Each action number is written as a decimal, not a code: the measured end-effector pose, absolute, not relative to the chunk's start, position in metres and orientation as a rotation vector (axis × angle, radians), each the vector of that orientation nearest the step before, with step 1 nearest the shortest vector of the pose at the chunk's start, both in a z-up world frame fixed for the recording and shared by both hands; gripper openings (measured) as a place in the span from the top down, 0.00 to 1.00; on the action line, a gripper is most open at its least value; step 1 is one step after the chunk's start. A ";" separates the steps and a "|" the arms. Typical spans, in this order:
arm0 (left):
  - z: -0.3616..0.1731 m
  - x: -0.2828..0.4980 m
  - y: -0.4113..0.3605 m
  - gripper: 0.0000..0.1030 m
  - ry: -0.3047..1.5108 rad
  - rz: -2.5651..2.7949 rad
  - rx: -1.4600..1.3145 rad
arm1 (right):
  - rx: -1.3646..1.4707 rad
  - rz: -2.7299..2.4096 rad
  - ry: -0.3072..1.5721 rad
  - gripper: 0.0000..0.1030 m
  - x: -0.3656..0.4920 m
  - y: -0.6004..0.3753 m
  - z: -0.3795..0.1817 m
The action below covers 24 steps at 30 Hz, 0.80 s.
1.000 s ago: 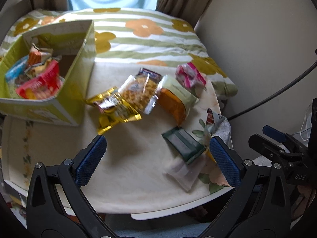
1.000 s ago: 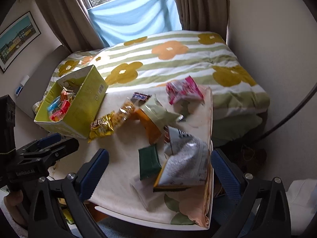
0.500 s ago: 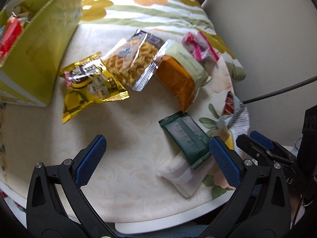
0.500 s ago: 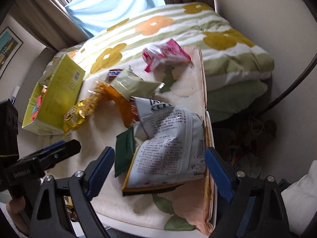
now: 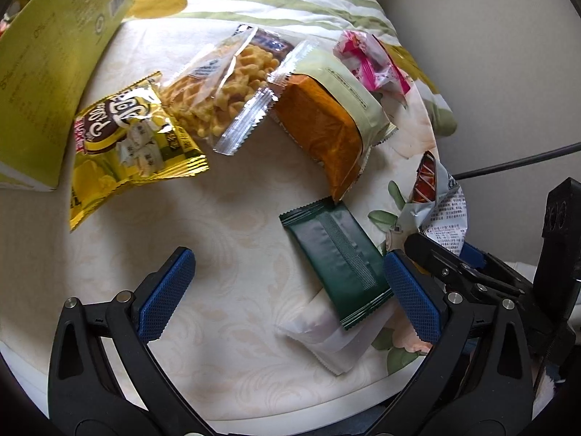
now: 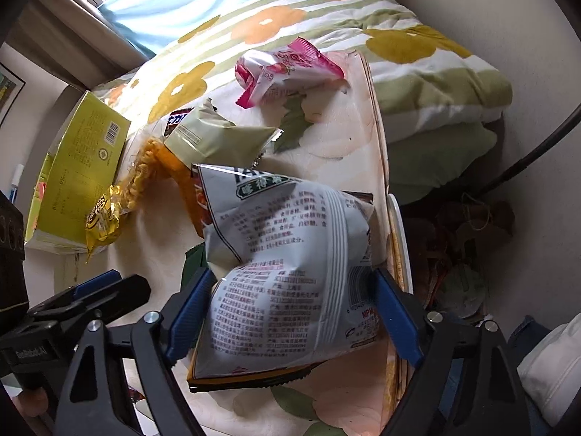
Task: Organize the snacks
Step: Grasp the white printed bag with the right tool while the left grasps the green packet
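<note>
Several snack packs lie on a white round table [image 5: 225, 327]. My left gripper [image 5: 287, 290] is open and empty, low over the table. A dark green packet [image 5: 336, 261] lies by its right finger, on a white pack [image 5: 326, 338]. A yellow bag [image 5: 123, 145], a clear waffle bag [image 5: 221, 91], an orange-and-green pack [image 5: 326, 123] and a pink pack [image 5: 370, 61] lie beyond. My right gripper [image 6: 290, 309] has its fingers on both sides of a large white chip bag [image 6: 287, 272], touching it; the bag bulges between them.
A yellow-green carton [image 5: 47, 69] stands at the table's left; it also shows in the right wrist view [image 6: 83, 167]. A flowered quilt [image 6: 326, 29] lies behind the table. The table edge and the floor are at the right. A black cable [image 5: 515, 161] runs by the wall.
Both grippers have moved forward and down toward the table. My right gripper has narrowed around the white chip bag, which now fills the space between its fingers.
</note>
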State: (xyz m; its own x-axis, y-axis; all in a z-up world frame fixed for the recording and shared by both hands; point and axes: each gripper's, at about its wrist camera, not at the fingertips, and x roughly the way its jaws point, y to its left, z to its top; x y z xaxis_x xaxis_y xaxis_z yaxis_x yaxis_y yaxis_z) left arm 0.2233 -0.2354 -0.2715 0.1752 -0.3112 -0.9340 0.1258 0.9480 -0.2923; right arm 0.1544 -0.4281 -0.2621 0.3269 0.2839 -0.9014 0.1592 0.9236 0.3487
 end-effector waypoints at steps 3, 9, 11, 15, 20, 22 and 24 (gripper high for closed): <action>-0.276 0.224 -0.242 0.00 1.373 -0.317 -0.162 | 0.411 0.097 1.242 0.28 0.154 -0.429 -0.260; -0.283 0.226 -0.253 0.00 1.395 -0.327 -0.177 | 0.450 0.139 1.230 0.39 0.151 -0.441 -0.260; -0.285 0.227 -0.257 0.00 1.397 -0.337 -0.195 | 0.452 0.153 1.225 0.41 0.150 -0.443 -0.259; -0.288 0.230 -0.263 0.00 1.405 -0.348 -0.238 | 0.492 0.192 1.197 0.42 0.145 -0.452 -0.259; -0.296 0.233 -0.268 0.01 1.426 -0.333 -0.242 | 0.551 0.229 1.161 0.43 0.140 -0.462 -0.258; -0.300 0.234 -0.273 0.05 1.438 -0.333 -0.234 | 0.565 0.237 1.153 0.43 0.138 -0.465 -0.258; -0.305 0.236 -0.281 0.08 1.449 -0.332 -0.218 | 0.574 0.245 1.149 0.43 0.138 -0.467 -0.258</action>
State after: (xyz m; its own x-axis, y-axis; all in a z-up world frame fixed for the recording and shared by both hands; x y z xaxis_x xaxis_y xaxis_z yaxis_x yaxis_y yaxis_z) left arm 0.2356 -0.2807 -0.3048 0.0882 -0.3507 -0.9323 0.0900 0.9349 -0.3432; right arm 0.1381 -0.4665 -0.2576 0.4025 0.4663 -0.7877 0.1044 0.8315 0.5456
